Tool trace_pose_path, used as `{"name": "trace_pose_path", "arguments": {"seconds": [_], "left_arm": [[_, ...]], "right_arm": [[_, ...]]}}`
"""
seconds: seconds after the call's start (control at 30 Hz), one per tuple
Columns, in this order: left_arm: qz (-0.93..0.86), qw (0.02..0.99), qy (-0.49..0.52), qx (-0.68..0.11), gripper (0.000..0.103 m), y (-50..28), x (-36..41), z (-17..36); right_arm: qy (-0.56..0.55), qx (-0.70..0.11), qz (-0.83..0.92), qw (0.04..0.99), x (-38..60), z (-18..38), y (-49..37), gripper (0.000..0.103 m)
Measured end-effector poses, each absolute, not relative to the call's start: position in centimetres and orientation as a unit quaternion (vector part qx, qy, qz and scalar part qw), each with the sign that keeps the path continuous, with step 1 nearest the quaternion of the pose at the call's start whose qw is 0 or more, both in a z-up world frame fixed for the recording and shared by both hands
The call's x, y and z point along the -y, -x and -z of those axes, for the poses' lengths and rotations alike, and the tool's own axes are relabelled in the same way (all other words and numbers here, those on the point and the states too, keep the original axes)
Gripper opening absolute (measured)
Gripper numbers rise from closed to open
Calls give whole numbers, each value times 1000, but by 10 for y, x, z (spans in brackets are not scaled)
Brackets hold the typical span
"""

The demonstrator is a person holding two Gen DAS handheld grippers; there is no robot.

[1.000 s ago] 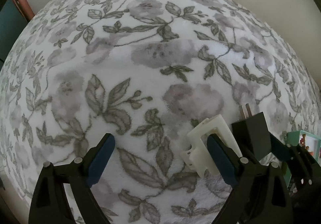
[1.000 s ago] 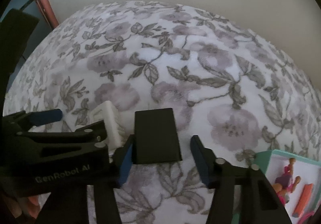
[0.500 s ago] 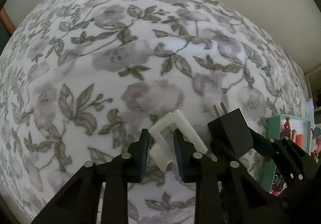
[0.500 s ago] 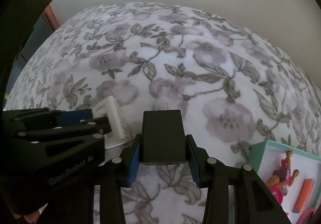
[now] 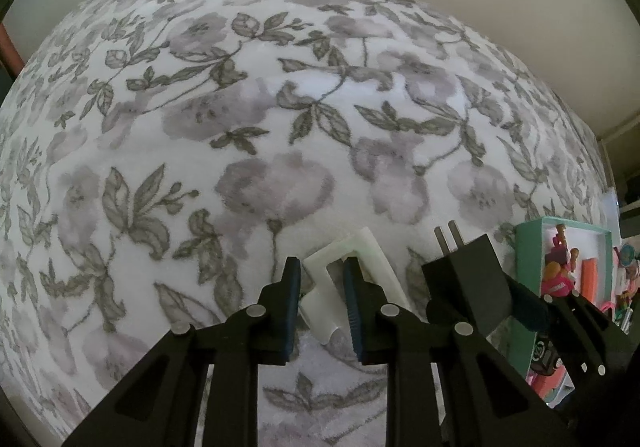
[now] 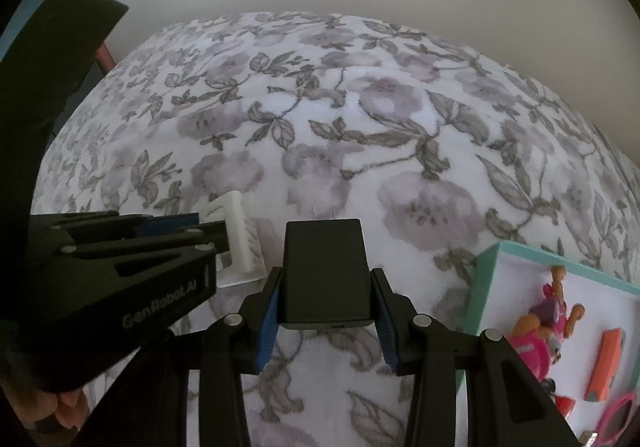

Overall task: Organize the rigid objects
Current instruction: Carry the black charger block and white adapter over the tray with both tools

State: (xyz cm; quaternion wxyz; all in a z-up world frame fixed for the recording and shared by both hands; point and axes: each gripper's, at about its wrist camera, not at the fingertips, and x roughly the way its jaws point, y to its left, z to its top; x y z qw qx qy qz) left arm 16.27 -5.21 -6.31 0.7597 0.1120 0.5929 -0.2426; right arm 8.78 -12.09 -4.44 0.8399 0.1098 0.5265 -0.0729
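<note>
The left gripper (image 5: pixel 320 299) pinches a white plastic bracket (image 5: pixel 352 271) above the floral bedspread (image 5: pixel 280 107). Just beside it, the right gripper (image 6: pixel 326 311) clamps a black plug adapter (image 6: pixel 325 271), near a teal tray (image 6: pixel 486 287) of toys.

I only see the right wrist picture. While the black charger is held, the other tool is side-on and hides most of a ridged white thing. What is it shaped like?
Observer: The left wrist view looks down on it. The white plastic piece is a flat frame with a rectangular window cut through it.
Operator: Funny shape. Is that tool really gripping it, or just sitting near it?
Observer: Gripping. The left tool is shut on one side bar of the frame, with one pad poking into the window and the other outside the bar.
</note>
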Motion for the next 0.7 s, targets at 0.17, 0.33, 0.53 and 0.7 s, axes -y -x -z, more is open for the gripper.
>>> {"name": "trace_pose_path", "arguments": {"seconds": [0.17,0.33,0.53,0.7], "left_arm": [[251,767,-124,-577,22,-143,59,44],[256,776,-142,-558,22,-124,69,24],[258,788,-161,-535,22,-113,66,1],[260,803,-166,-510,22,-107,63,-21]], "right_arm": [[-124,-524,76,839,127,39,-74,44],[-133,-517,81,841,132,30,-59,44],[-147,-507,88,845,141,17,-39,44],[-157,-495,96,849,150,4,-19,44]]}}
